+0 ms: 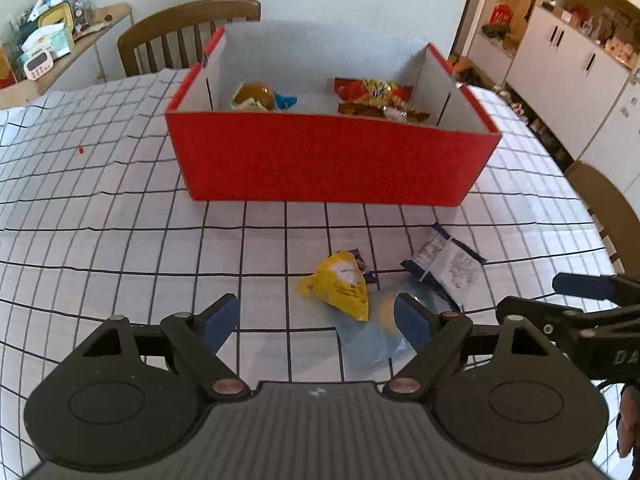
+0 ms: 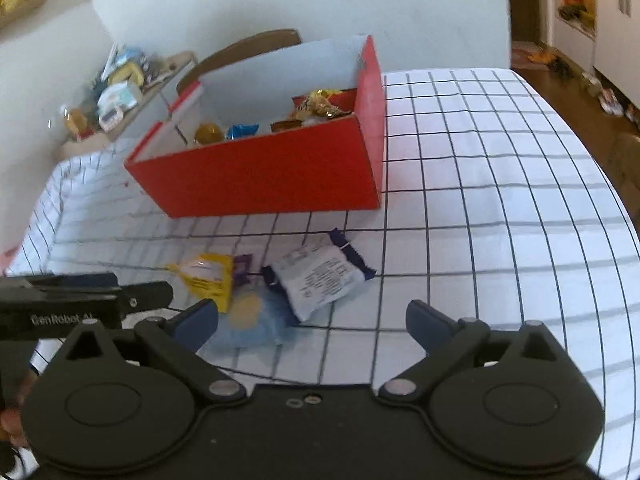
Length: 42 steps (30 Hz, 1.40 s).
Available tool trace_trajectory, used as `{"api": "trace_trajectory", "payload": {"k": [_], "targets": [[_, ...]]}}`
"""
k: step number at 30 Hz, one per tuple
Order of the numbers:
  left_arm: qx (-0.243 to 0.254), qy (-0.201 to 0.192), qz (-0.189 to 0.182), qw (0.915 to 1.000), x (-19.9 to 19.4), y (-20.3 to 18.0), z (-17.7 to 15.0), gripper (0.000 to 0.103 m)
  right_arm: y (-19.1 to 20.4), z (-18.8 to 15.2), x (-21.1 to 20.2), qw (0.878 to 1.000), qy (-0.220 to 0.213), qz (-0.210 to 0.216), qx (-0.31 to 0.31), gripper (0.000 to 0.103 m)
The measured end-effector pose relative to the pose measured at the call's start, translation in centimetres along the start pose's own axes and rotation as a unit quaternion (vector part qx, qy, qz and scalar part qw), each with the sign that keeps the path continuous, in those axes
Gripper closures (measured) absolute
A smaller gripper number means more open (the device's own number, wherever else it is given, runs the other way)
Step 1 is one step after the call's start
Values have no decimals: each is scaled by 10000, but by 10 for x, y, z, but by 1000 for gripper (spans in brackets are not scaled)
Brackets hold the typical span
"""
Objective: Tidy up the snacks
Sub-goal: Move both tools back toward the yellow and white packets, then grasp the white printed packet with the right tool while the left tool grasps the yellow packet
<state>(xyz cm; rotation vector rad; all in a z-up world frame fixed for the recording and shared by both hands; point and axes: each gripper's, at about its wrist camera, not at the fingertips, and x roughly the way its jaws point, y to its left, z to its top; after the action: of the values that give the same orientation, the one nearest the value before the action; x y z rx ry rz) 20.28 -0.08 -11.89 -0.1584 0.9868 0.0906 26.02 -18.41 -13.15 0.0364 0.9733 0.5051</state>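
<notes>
A red box (image 1: 328,160) (image 2: 260,178) with a white inside stands on the table and holds several snack packs. In front of it lie a yellow pack (image 1: 340,286) (image 2: 208,278), a white and dark blue pack (image 1: 444,266) (image 2: 320,280), a pale blue pack (image 1: 370,336) (image 2: 256,320) and a small purple wrapper (image 1: 366,268) (image 2: 242,266). My left gripper (image 1: 318,322) is open and empty, just short of the yellow and pale blue packs. My right gripper (image 2: 312,322) is open and empty, just short of the white pack.
The table has a white cloth with a black grid (image 1: 100,220) (image 2: 500,200). Wooden chairs (image 1: 188,34) stand behind the box and at the right edge (image 1: 608,208). A cluttered shelf (image 1: 44,52) is at the far left. The right gripper shows at the left wrist view's right edge (image 1: 584,300).
</notes>
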Motion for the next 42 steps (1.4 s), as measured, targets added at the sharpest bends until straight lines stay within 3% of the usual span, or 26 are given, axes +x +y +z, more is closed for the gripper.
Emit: {"api": "trace_trajectory", "payload": {"k": [4, 11, 22, 26, 31, 35, 42], "targets": [[-118, 162, 92, 9998, 18, 0, 5, 18, -1, 6, 21, 9986, 115, -84, -510, 3], [-189, 341, 55, 9992, 38, -4, 12, 18, 9, 15, 46, 9915, 269, 163, -1263, 4], [-361, 497, -48, 9981, 61, -7, 17, 19, 9, 20, 75, 9861, 469, 317, -1563, 17], [-371, 577, -176, 9975, 65, -9, 19, 40, 6, 20, 75, 9881, 425, 380, -1428, 26], [-406, 585, -232, 9972, 66, -9, 19, 55, 6, 17, 71, 9887, 320, 361, -1419, 33], [-482, 594, -279, 9967, 65, -6, 18, 63, 5, 16, 69, 9903, 242, 260, -1346, 42], [-543, 537, -268, 9967, 53, -2, 17, 66, 0, 11, 61, 9933, 65, -42, -1149, 46]]}}
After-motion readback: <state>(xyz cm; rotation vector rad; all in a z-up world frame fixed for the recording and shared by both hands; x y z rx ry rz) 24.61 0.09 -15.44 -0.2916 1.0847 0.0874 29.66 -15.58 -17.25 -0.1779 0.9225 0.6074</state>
